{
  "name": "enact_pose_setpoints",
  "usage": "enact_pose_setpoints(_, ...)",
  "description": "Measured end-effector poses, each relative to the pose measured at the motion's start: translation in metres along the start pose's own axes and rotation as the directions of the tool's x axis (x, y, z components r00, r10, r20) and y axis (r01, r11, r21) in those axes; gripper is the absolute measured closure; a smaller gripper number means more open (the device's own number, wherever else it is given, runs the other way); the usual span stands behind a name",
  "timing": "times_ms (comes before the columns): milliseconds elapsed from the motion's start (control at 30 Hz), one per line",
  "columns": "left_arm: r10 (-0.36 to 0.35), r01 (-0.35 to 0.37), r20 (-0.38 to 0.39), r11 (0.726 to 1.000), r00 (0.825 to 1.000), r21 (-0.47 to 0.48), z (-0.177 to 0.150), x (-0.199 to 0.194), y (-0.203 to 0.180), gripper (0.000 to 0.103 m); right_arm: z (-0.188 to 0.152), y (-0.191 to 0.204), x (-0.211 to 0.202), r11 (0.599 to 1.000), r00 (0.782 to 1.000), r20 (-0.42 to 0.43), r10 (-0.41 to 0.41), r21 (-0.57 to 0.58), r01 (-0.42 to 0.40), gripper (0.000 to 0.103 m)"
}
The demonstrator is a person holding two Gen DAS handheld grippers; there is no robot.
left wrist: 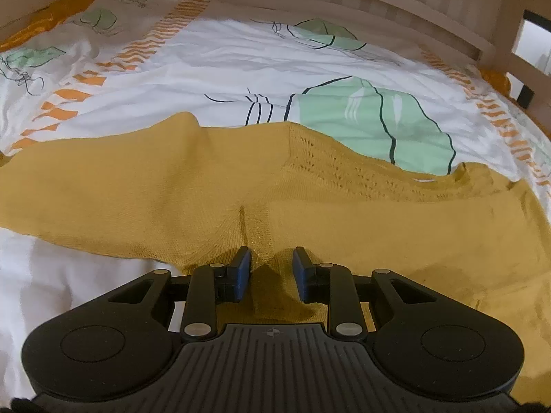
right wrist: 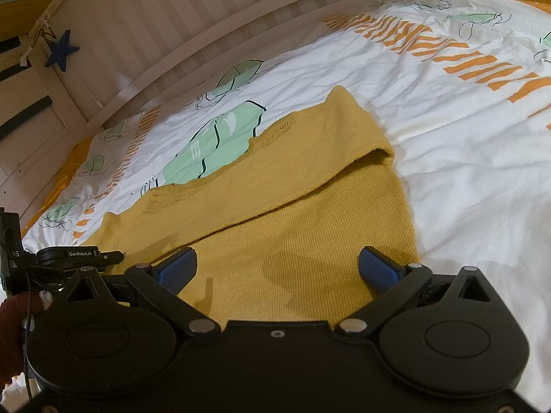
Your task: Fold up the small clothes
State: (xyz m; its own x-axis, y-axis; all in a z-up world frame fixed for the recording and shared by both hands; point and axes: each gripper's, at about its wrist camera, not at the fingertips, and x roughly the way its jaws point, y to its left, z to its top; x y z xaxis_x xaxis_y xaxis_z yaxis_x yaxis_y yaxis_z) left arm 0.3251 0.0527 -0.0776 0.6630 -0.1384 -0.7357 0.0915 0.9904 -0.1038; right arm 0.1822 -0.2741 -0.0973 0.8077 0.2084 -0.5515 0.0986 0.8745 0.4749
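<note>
A mustard-yellow knit sweater [left wrist: 310,206] lies spread on the bed, one sleeve folded across its body [right wrist: 310,158]. My left gripper [left wrist: 272,258] sits low over the sweater's near part, its blue pads [left wrist: 242,268] partly closed with a narrow gap and a ridge of fabric between them; I cannot tell whether they pinch it. My right gripper [right wrist: 279,268] is wide open just above the sweater's near hem, with nothing between its blue pads [right wrist: 378,268]. The left gripper's body also shows at the left edge of the right wrist view [right wrist: 75,258].
The bed is covered by a white duvet [left wrist: 213,69] with green leaf prints and orange stripes. A white slatted headboard [right wrist: 165,20] runs along the far side, with a blue star [right wrist: 62,51] hanging on it. An orange sheet edge [left wrist: 44,20] shows at the corners.
</note>
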Motion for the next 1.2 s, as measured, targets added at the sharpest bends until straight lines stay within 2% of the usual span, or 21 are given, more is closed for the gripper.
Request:
enact_pose_setpoints(100,0.016,-0.018,0.029,0.998,0.999,0.054,-0.001,-0.004,-0.007,0.099,0.0,0.0,0.0,1.0,1.0,-0.001,0.0,-0.002,0.0,0.002)
enact_pose_setpoints(200,0.093,-0.099,0.079,0.992,0.993,0.08,-0.001,-0.01,-0.011,0.099,0.0,0.0,0.001,1.0,1.0,-0.001,0.001,0.0,-0.001,0.002)
enact_pose_setpoints(367,0.16,-0.164,0.071,0.985,0.985,0.053,0.002,-0.006,-0.005,0.099,0.0,0.001,0.001,1.0,1.0,-0.002,-0.001,-0.003,0.001,0.002)
enact_pose_setpoints(433,0.156,-0.159,0.062,0.986,0.986,0.057,0.001,-0.004,-0.006,0.099,0.0,0.0,0.002,1.0,1.0,-0.003,-0.001,-0.003,0.001,0.002)
enact_pose_setpoints(567,0.121,-0.123,0.037,0.991,0.992,0.048,0.001,0.0,-0.001,0.09,-0.001,0.001,0.004,1.0,1.0,-0.009,-0.003,-0.007,0.003,0.001)
enact_pose_setpoints(667,0.083,-0.084,0.034,0.996,0.996,0.018,-0.003,-0.004,0.008,0.079,-0.002,0.001,0.005,1.0,1.0,-0.012,-0.007,-0.015,0.007,0.001)
enact_pose_setpoints(733,0.067,-0.067,0.028,0.998,0.997,0.008,-0.007,-0.008,0.013,0.066,-0.003,0.002,0.006,1.0,1.0,-0.015,-0.01,-0.022,0.01,0.001)
enact_pose_setpoints(767,0.062,-0.062,0.026,0.998,0.998,0.008,-0.009,-0.009,0.014,0.063,-0.004,0.002,0.006,1.0,1.0,-0.016,-0.013,-0.027,0.013,0.001)
enact_pose_setpoints(1000,0.058,-0.059,0.022,0.998,0.998,0.003,-0.022,-0.028,0.02,0.058,-0.011,0.009,0.01,0.994,0.999,-0.013,-0.041,-0.097,0.039,0.0)
enact_pose_setpoints(1067,0.043,-0.042,0.013,0.999,0.999,-0.023,-0.027,-0.035,0.028,0.058,-0.014,0.012,0.01,0.991,0.998,-0.005,-0.056,-0.124,0.055,0.0)
enact_pose_setpoints(1200,0.064,-0.064,0.009,0.997,0.998,-0.036,-0.037,-0.051,0.049,0.058,-0.017,0.02,0.013,0.978,0.996,-0.013,-0.091,-0.19,0.087,0.0)
